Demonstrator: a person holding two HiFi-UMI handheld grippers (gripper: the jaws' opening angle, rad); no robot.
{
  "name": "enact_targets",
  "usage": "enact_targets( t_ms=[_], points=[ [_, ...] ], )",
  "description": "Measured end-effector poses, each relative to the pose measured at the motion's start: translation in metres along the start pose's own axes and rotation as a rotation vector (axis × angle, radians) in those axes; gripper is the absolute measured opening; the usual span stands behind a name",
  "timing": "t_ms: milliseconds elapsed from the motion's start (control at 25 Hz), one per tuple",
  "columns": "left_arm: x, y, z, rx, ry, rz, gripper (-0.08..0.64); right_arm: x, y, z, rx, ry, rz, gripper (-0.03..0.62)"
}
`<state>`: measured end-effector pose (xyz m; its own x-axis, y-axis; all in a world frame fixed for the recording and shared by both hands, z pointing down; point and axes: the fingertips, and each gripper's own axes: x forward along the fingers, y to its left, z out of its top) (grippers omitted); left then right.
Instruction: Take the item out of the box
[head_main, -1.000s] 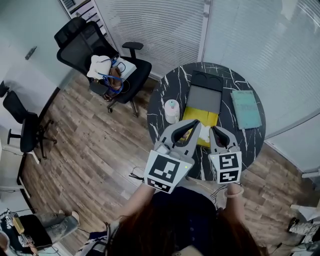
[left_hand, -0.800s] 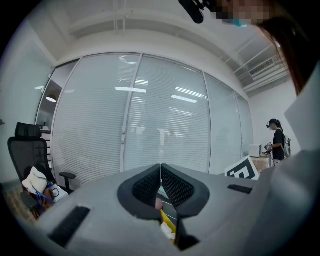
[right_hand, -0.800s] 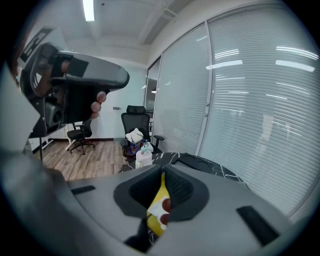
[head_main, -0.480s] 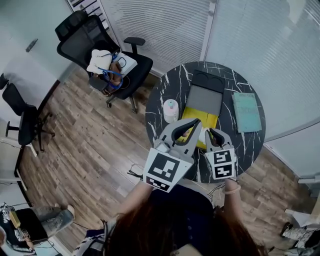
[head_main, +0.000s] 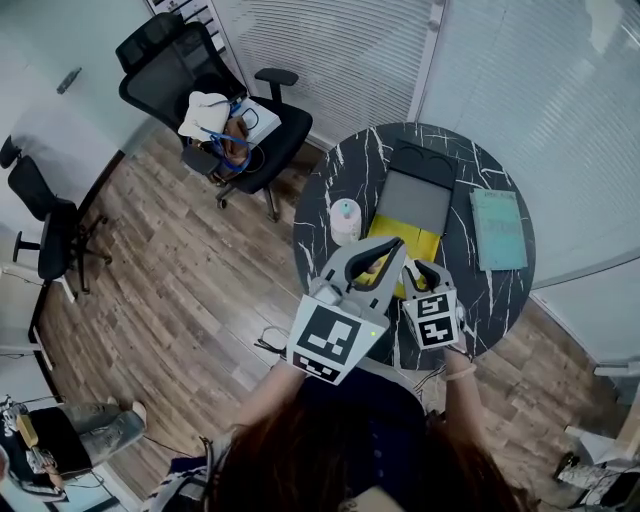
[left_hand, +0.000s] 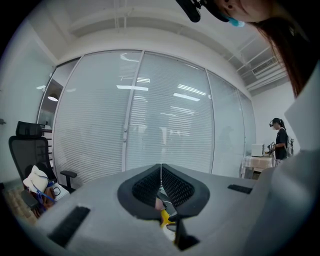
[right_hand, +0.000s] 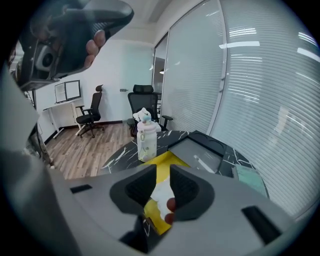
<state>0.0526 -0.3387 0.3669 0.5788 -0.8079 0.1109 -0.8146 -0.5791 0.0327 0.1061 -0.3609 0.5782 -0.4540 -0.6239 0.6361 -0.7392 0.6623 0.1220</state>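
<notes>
An open dark box (head_main: 412, 195) lies on the round black marble table (head_main: 330, 190), its grey tray (right_hand: 197, 152) facing me. In front of it lies a yellow sheet (head_main: 410, 240) with a white item (right_hand: 161, 192) on it. My left gripper (head_main: 392, 246) hovers over the sheet's near left edge. Its pads (left_hand: 172, 185) are pressed together with nothing between them. My right gripper (head_main: 425, 267) hangs just right of it, above the sheet. Its jaws stand a narrow gap apart (right_hand: 163, 182), and the white item shows through that gap, below them.
A pale bottle (head_main: 345, 220) stands at the table's left edge, left of the sheet. A green book (head_main: 498, 228) lies at the right. An office chair (head_main: 215, 110) with clutter stands beyond the table on wood flooring. Blinds line the glass wall. A person (left_hand: 278, 142) stands far off.
My right gripper has drifted a little left and forward, closer to the left gripper. The left gripper has stayed nearly where it was.
</notes>
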Motion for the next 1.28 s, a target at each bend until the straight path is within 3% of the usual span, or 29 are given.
enact_targets(
  t_ms=[720,1280],
  points=[
    [0.008,0.01,-0.008,-0.005,0.029,0.021,0.026,0.055,0.002,-0.05,-0.087,0.179,0.039,0.101],
    [0.012,0.021,-0.017,-0.013,0.064,0.034,0.026,0.092,-0.003,-0.077,-0.088,0.289,0.081,0.101]
  ],
)
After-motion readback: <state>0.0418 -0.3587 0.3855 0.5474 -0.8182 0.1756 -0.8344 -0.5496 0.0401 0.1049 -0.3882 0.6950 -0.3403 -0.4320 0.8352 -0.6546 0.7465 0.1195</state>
